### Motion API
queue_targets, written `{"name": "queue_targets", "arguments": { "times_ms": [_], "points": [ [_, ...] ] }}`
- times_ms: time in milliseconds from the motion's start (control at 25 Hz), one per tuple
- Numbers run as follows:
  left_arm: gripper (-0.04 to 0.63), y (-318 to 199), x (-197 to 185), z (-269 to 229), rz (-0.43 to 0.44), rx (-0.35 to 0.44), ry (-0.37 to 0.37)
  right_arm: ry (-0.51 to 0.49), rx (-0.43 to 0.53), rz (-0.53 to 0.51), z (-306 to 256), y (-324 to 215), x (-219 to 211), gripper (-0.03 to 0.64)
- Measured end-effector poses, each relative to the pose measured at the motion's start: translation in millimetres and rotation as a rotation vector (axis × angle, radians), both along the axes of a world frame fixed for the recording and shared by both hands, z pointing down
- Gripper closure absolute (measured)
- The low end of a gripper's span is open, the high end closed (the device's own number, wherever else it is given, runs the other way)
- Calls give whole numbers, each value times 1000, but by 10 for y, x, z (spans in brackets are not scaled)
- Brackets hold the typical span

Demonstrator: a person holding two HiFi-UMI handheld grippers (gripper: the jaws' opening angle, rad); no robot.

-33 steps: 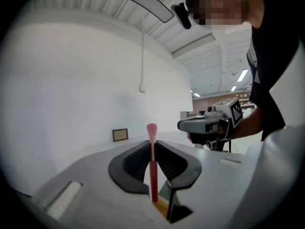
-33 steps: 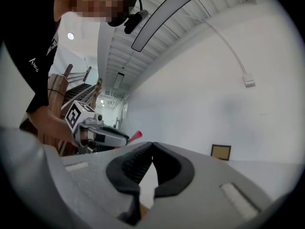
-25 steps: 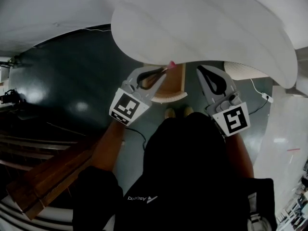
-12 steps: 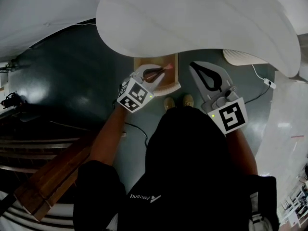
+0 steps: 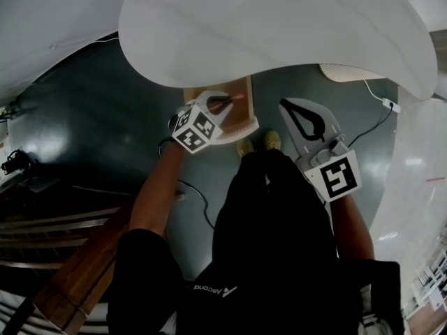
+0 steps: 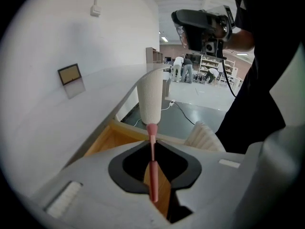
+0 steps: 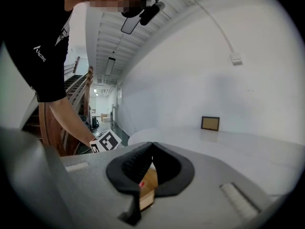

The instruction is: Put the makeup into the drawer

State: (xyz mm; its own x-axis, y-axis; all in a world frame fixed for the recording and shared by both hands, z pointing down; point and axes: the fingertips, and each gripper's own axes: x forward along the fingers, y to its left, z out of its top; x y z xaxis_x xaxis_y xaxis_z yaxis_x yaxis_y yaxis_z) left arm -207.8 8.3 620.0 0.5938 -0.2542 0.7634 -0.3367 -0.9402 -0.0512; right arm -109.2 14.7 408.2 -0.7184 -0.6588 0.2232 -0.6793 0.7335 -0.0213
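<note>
In the head view my left gripper [image 5: 232, 102] is shut on a thin pink makeup stick [image 5: 238, 98] and hangs over the open wooden drawer [image 5: 243, 123] below the white table's edge. The left gripper view looks down along that gripper [image 6: 152, 144]. There the pink stick [image 6: 153, 173] is pinched between the jaws and points past them at the drawer's wooden front [image 6: 108, 140]. My right gripper [image 5: 288, 106] is to the right of the drawer, jaws together and empty. The right gripper view shows its closed tips [image 7: 151, 145] with the drawer [image 7: 148, 181] behind them.
The white rounded tabletop [image 5: 279, 33] overhangs the drawer. A ribbed white column [image 6: 150, 99] stands just beyond the drawer, and a ribbed white object [image 5: 349, 72] lies on the dark floor at the right with a cable [image 5: 374, 124]. Wooden stairs [image 5: 70, 271] are at the left.
My left gripper has dropped down and tilted toward the drawer with the pink stick still in it. The right gripper has sunk a little, still shut.
</note>
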Motion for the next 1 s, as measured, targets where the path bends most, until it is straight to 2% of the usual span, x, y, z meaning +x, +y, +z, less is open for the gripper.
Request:
{"name": "queue_targets", "arguments": {
  "times_ms": [440, 1000],
  "points": [
    [541, -123, -4, 775, 36, -112, -131, 29, -52, 58, 311, -61, 92, 614],
    [540, -257, -64, 1312, 65, -153, -236, 68, -89, 94, 460, -27, 196, 614]
  ]
}}
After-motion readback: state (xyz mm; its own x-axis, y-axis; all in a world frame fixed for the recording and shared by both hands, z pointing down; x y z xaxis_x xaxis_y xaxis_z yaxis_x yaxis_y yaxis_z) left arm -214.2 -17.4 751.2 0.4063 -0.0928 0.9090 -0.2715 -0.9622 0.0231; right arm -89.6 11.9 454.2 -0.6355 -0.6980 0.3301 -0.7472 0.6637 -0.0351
